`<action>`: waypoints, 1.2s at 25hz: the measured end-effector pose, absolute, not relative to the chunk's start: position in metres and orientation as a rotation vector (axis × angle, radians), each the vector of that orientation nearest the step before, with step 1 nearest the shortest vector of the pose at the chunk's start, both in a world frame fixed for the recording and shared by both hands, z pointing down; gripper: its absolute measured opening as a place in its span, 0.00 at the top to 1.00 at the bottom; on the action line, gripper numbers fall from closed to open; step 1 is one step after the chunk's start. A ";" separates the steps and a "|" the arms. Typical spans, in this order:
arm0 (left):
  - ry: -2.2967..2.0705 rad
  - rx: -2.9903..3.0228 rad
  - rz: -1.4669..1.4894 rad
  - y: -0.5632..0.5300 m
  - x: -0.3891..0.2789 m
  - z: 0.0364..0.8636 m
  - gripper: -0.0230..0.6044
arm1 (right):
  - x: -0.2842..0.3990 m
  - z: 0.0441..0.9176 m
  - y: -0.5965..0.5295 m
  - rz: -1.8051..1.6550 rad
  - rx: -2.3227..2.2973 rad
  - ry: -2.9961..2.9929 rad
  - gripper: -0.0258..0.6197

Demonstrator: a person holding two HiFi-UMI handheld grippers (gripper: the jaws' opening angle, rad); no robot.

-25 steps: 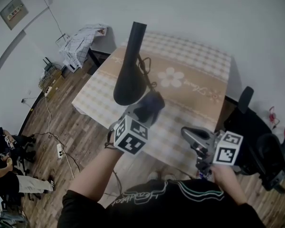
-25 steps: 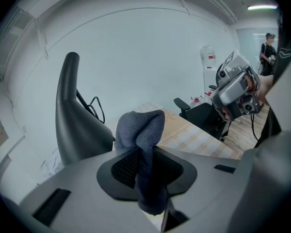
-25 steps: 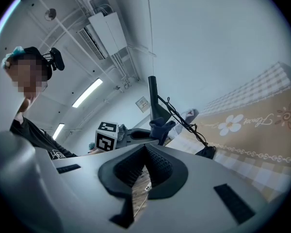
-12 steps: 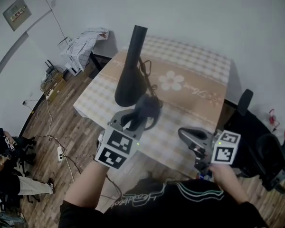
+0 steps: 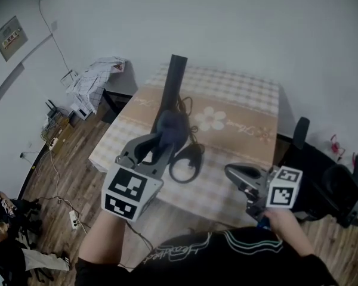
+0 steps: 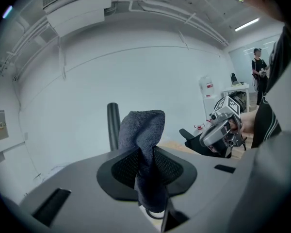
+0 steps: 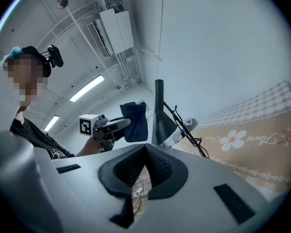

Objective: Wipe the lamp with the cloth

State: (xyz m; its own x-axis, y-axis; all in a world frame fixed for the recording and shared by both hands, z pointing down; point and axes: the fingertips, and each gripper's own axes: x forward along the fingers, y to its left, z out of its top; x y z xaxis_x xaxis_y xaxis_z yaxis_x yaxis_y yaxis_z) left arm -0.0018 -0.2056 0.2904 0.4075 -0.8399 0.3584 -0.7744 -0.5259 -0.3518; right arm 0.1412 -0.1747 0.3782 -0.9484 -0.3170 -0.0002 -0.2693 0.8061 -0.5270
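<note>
cloth [image 6: 144,130] clamped in left gripper [image 6: 148,165], up just beside the lamp [image 5: 174,79] on the table [image 5: 250,103]; contact unclear. right gripper [image 7: 145,154] pinched closed, empty, well apart. wiping looks barely begun, whole shade seemingly left.

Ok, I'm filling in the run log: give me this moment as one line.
left gripper: shut on cloth | right gripper: shut, empty | cloth: held beside lamp, contact unclear

The lamp [image 5: 174,82] stands on the counter's [image 5: 244,109] left half. The cloth [image 5: 170,127], in the left gripper [image 5: 158,140], sits just before it. The right gripper [image 5: 234,173] is well to the right.
</note>
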 end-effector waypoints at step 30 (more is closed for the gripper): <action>0.921 -2.340 -0.487 -0.330 -0.036 0.176 0.85 | 0.094 0.387 -0.199 -0.770 -1.103 2.638 0.94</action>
